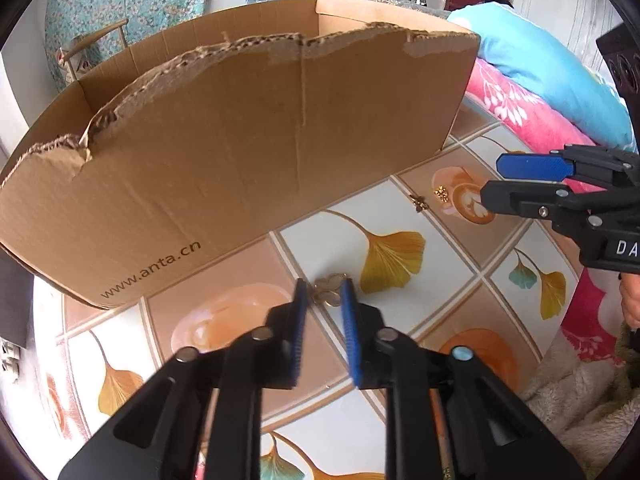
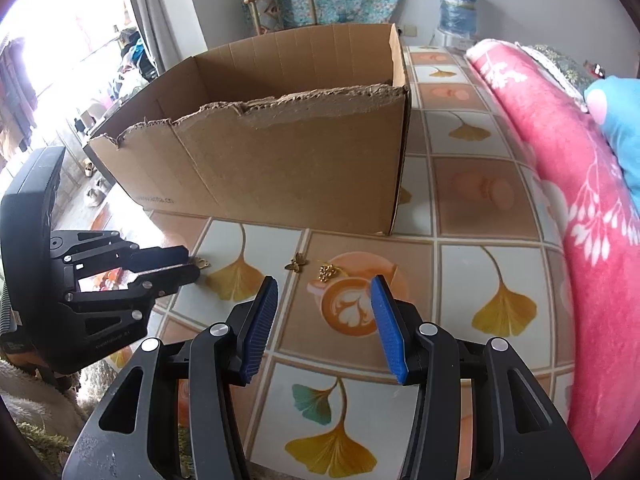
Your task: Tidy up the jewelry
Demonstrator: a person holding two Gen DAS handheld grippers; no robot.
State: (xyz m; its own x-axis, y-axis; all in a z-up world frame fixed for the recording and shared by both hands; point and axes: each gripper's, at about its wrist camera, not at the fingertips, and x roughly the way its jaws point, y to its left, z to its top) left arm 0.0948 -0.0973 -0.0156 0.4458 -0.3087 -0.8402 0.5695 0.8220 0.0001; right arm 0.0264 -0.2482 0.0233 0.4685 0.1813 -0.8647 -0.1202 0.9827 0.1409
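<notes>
In the left wrist view my left gripper [image 1: 323, 285] points down at the patterned tablecloth [image 1: 400, 208], its blue pads closed narrowly on a small gold clover-shaped charm [image 1: 327, 298]. The right wrist view shows the same gripper [image 2: 193, 263] with the charm [image 2: 203, 264] poking out past its tips. My right gripper [image 2: 325, 280] hangs open just above a gold cluster piece [image 2: 327, 273] and touches nothing. A gold butterfly piece [image 2: 295, 263] lies just left of the cluster. From the left wrist view, the right gripper [image 1: 492, 180] is just right of the cluster [image 1: 441, 193] and the butterfly [image 1: 419, 202].
A brown cardboard box [image 2: 280, 160] with a torn front rim stands open just behind the jewelry. A pink blanket [image 2: 580, 200] and a blue pillow [image 1: 540, 60] lie along the table's right side. A chair [image 2: 280, 4] stands beyond the box.
</notes>
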